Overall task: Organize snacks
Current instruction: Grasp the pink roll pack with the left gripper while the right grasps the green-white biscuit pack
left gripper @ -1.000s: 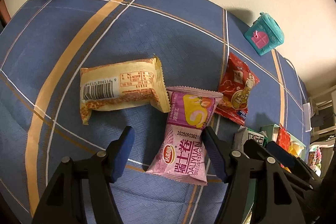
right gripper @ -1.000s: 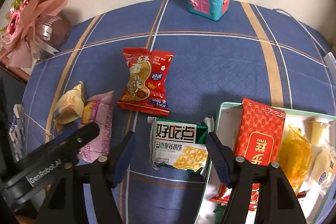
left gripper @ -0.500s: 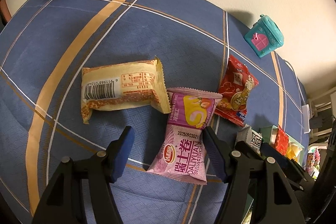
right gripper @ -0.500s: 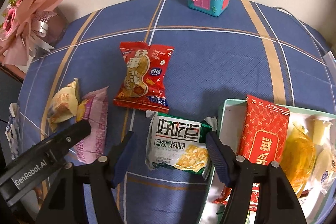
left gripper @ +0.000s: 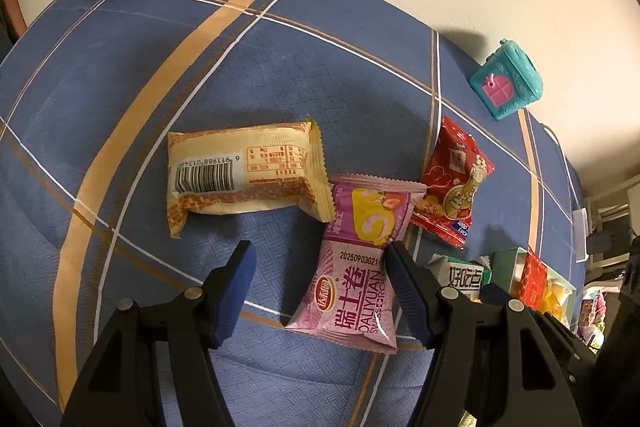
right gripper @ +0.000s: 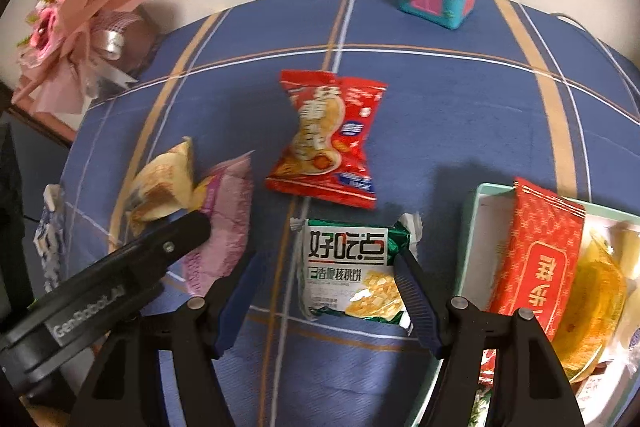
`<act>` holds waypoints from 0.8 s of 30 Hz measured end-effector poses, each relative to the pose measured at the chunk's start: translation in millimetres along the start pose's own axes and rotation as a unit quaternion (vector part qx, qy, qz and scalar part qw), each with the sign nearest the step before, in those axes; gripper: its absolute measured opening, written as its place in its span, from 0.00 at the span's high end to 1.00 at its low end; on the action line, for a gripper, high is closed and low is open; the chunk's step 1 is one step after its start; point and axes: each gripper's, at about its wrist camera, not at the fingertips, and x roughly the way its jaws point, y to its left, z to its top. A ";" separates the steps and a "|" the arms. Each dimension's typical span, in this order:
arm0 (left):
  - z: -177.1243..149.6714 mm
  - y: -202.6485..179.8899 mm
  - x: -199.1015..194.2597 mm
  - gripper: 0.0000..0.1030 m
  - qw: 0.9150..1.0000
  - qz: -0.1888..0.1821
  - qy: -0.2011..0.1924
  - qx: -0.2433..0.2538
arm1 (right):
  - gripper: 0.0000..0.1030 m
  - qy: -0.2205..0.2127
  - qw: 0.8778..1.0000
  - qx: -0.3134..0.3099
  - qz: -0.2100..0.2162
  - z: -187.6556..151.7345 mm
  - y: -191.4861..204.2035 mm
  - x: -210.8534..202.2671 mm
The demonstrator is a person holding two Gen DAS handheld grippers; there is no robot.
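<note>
Left wrist view: left claw points steeply down over the blue plaid desk, jaws apart. The pink roll pack lies between them, hard against the right-hand finger; the other finger stands clear of it, so nothing is clamped. The yellow cake pack lies just beside it, its crimped end overlapping the pink one's top corner. The red peanut pack sits further off, the teal toy house near the wall.

Right wrist view: right claw also points steeply down, jaws closing. The green-and-white cookie pack is between them, touching the right-hand finger, gap on the other side (not gripped yet). The tray is just beside it and already holds a red packet and yellow sweets. Bouquet at far left.

Step, as I read it: double pick, each claw lined up on one snack. Next: close until both fingers bite, lift, carry to the tray. Risks: a crinkly wrapper slipping out sideways, and the pink pack dragging the yellow one.
</note>
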 end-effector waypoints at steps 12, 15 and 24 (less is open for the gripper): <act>-1.9 -10.6 6.2 0.33 1.000 -0.004 0.009 0.019 | 0.34 0.014 0.998 -0.005 -0.059 -5.6 -0.6 8.2; -4.1 -14.1 11.3 0.33 1.000 -0.001 0.016 0.024 | 0.34 0.015 0.998 -0.012 -0.062 -3.1 6.4 9.8; -5.2 -18.1 23.8 0.33 0.999 0.006 0.027 0.032 | 0.33 0.015 0.995 -0.042 -0.087 -7.0 22.8 14.7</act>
